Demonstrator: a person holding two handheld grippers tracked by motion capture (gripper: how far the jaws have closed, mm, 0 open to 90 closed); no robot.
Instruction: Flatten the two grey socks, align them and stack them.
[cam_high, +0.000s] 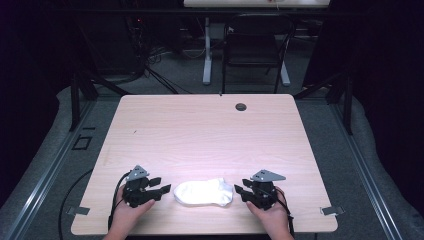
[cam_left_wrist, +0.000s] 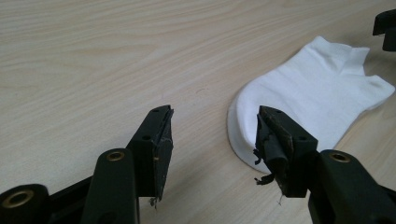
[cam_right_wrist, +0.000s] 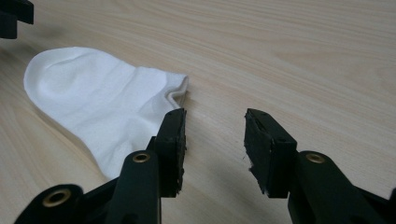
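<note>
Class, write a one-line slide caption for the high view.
Two hand-held grippers, left gripper and right gripper, both open, flank a white sock lying flat on a wooden table.

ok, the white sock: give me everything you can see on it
The white sock is a low ankle type, looks like soft knit fabric. It lies flat on the wooden table near the person's edge, rounded toe toward the left gripper, cuff opening toward the right gripper. Mild creases run across the foot, and the cuff edge is slightly curled. Both grippers are open at either end; neither grips it. From the pictures I cannot tell whether a jaw tip touches the fabric.
</note>
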